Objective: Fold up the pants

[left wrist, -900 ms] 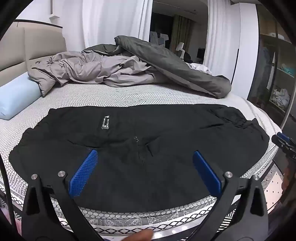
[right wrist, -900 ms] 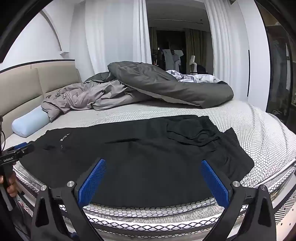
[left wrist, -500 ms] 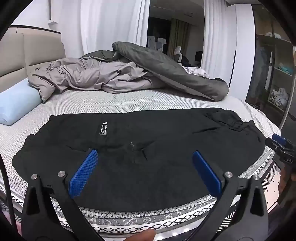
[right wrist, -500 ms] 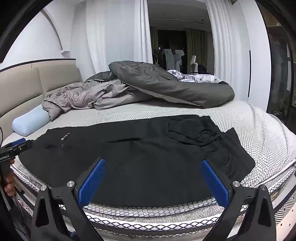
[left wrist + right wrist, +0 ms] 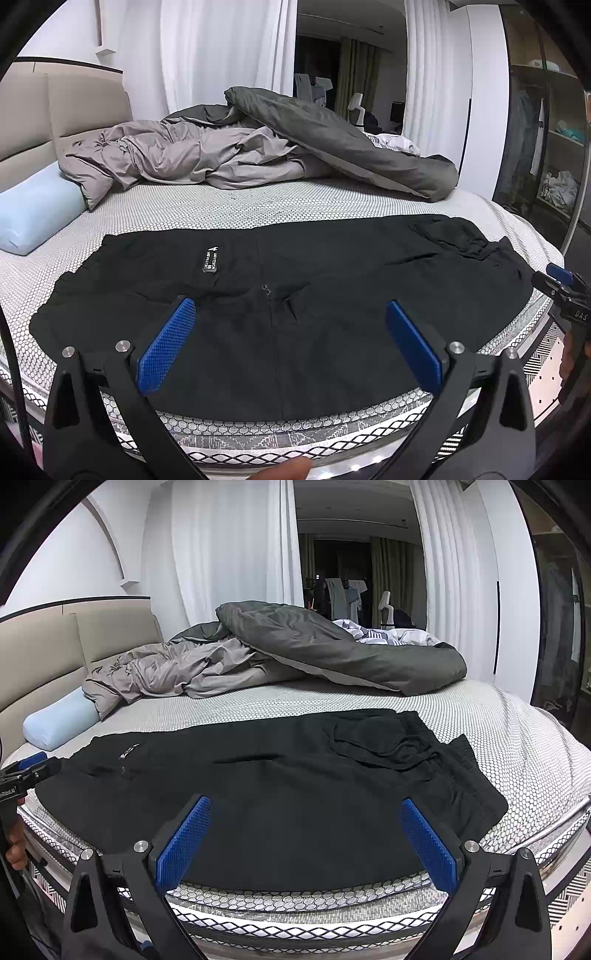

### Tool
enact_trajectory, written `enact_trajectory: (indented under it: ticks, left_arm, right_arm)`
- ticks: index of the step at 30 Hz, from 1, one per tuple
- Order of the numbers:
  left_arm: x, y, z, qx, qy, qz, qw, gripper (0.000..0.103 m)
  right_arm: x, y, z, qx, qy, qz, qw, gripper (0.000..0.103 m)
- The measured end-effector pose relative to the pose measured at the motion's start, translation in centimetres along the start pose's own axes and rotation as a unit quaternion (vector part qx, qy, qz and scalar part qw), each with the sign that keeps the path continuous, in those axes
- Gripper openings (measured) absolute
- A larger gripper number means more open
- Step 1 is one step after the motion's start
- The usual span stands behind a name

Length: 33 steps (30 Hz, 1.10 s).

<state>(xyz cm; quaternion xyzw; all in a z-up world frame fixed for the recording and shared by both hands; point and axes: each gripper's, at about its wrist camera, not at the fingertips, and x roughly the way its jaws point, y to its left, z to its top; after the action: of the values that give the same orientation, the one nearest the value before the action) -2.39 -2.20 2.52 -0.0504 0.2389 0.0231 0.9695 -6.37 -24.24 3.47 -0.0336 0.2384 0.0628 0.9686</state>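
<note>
Bed (image 5: 258, 199) carries black pants (image 5: 295, 295) spread flat along near edge; left tongs (image 5: 290, 345) and right tongs (image 5: 304, 843) both gape wide, empty, hovering just short of pants' near hem, not touching

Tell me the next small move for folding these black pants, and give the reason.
Probably bring both claws down to the near edge of the black pants and pinch it. The pants lie spread flat across the mattress, not yet folded, and the left claw and right claw both hover open above the fabric, holding nothing.
</note>
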Motion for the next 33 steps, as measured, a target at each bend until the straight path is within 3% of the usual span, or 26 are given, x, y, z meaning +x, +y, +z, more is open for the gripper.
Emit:
enact_trajectory:
  ticks: [33]
  left_arm:
    - [-0.24,-0.09,0.22,0.005,-0.003,0.002,1.0,0.103]
  right_arm:
    - [0.02,-0.29,-0.09,0.0,0.002,-0.005,1.0,0.103]
